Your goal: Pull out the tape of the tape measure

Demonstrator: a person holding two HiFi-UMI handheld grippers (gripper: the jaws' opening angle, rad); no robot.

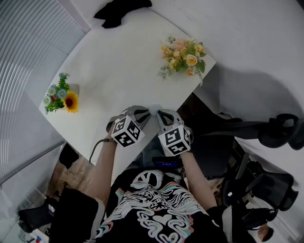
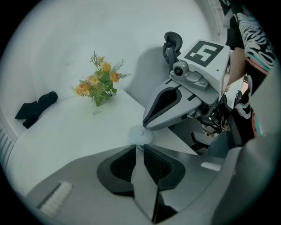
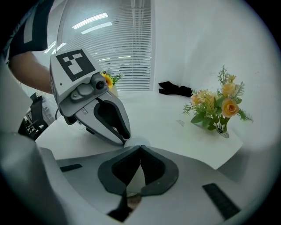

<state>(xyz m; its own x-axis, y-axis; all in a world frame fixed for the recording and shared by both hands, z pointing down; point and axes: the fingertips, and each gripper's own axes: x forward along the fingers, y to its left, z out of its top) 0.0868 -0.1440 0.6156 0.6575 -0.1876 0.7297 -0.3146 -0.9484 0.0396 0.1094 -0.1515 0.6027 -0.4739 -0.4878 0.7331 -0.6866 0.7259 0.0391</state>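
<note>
A small round white tape measure [image 2: 140, 134] with a centre button lies on the white table [image 1: 118, 61] near its front edge; the right gripper view shows it as a pale disc [image 3: 136, 141]. My left gripper [image 2: 139, 147] has its tips nearly together at the disc's near rim, pinched on a small tab that sticks out of it. My right gripper [image 3: 140, 147] is shut, its tips touching each other right at the disc's rim. In the head view the left gripper [image 1: 148, 113] and right gripper [image 1: 159, 113] meet tip to tip. Whether the right one grips anything is hidden.
A yellow and orange bouquet [image 1: 183, 57] stands at the table's far right corner. A sunflower bunch [image 1: 61, 97] stands at its left edge and a black cloth [image 1: 118, 12] lies at the far end. Dark office chairs [image 1: 280, 133] stand to the right, below the table edge.
</note>
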